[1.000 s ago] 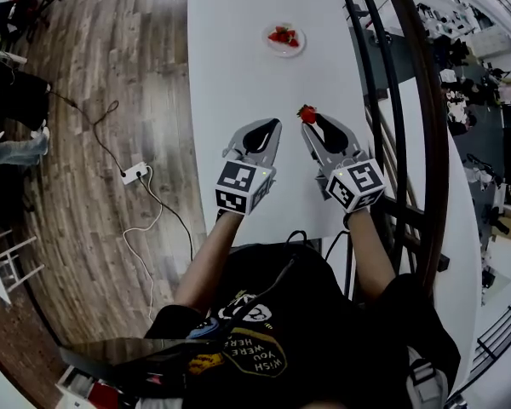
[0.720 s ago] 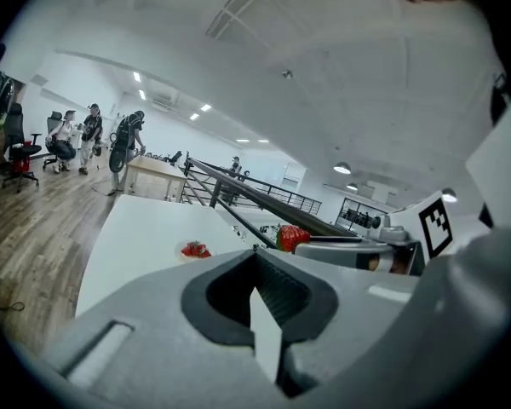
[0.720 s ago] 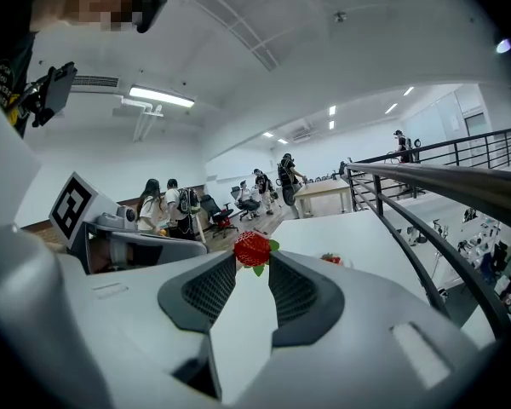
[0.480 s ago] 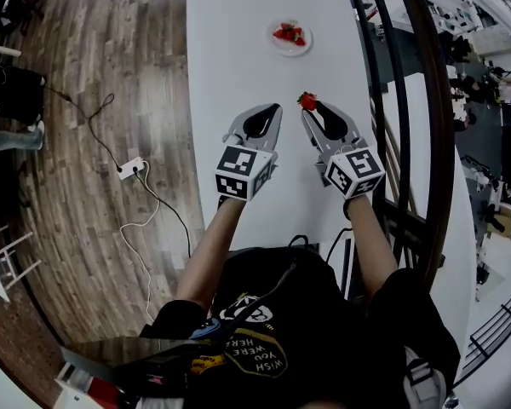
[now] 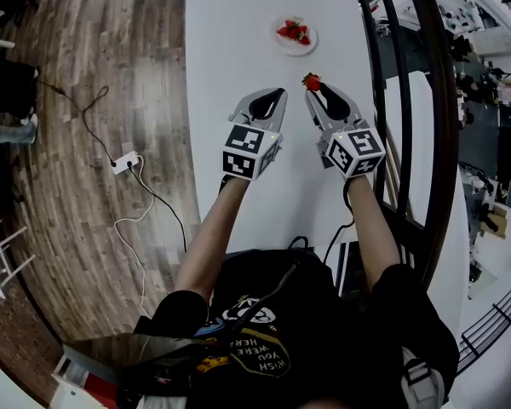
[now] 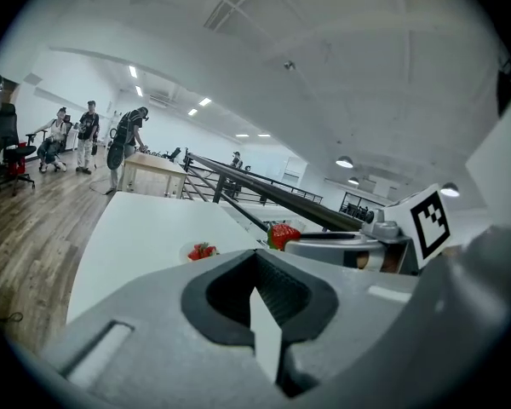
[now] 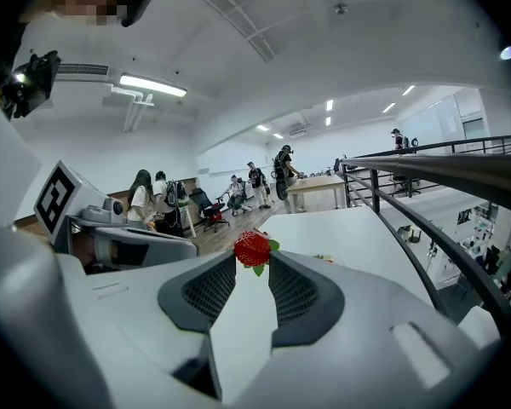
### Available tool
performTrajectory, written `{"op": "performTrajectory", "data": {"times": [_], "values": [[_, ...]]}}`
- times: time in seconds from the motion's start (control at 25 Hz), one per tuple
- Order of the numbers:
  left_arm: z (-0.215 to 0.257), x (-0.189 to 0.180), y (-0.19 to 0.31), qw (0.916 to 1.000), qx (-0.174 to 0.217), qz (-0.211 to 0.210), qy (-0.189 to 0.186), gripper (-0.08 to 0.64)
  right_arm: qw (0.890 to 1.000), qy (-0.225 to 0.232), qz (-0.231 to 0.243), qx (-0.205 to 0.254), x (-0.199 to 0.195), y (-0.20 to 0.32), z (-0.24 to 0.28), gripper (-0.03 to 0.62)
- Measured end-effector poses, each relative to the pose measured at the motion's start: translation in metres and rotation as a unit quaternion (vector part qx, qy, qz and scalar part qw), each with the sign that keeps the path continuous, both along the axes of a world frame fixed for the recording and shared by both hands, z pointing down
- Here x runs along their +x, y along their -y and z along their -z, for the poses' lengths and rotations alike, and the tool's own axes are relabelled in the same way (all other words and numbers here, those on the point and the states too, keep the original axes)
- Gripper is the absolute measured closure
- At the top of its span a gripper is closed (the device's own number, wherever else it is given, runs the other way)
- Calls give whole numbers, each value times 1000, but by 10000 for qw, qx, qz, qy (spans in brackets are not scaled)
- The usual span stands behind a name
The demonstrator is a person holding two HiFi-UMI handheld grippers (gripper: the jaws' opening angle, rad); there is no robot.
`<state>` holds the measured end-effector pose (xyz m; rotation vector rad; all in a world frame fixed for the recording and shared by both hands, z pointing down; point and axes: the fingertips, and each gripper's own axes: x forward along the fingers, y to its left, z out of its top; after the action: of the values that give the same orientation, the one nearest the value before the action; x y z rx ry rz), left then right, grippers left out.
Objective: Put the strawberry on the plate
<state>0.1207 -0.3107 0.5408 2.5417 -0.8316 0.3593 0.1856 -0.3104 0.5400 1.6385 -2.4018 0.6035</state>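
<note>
The right hand-held gripper (image 5: 313, 89) was clamped on the strawberry (image 5: 311, 81), pinching it at the very tips of the jaws. In the right gripper view the fruit (image 7: 252, 248) sat between the two pads with its green leaves hanging below, clear of the desk (image 5: 230, 41). Such a tip grip probably kept the soft berry from being crushed and would let it drop free once the jaws parted.

The left hand-held gripper (image 5: 277, 95) was just beside the right one, its jaws together with nothing between them (image 6: 257, 256). It seemed to have no part in the carrying.

The plate (image 5: 309, 48) lay farther along the white desk, well apart from both grippers and roughly in line with them. It was not empty: a few other strawberries (image 5: 293, 32) were already clustered near its middle, also visible in the left gripper view (image 6: 203, 250). The held berry was not yet over the plate, so the carry looked unfinished, and bare rim remained to set it on.
</note>
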Motion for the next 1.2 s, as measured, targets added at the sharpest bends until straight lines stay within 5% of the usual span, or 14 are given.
{"op": "performTrajectory", "data": {"times": [0.6, 1.2], "values": [[-33, 14, 48, 9987, 233, -188, 421, 558, 9994, -217, 50, -248, 12, 56, -50, 466], [-72, 23, 87, 9983, 7, -97, 575, 558, 9977, -413, 14, -539, 26, 103, -106, 466]]}}
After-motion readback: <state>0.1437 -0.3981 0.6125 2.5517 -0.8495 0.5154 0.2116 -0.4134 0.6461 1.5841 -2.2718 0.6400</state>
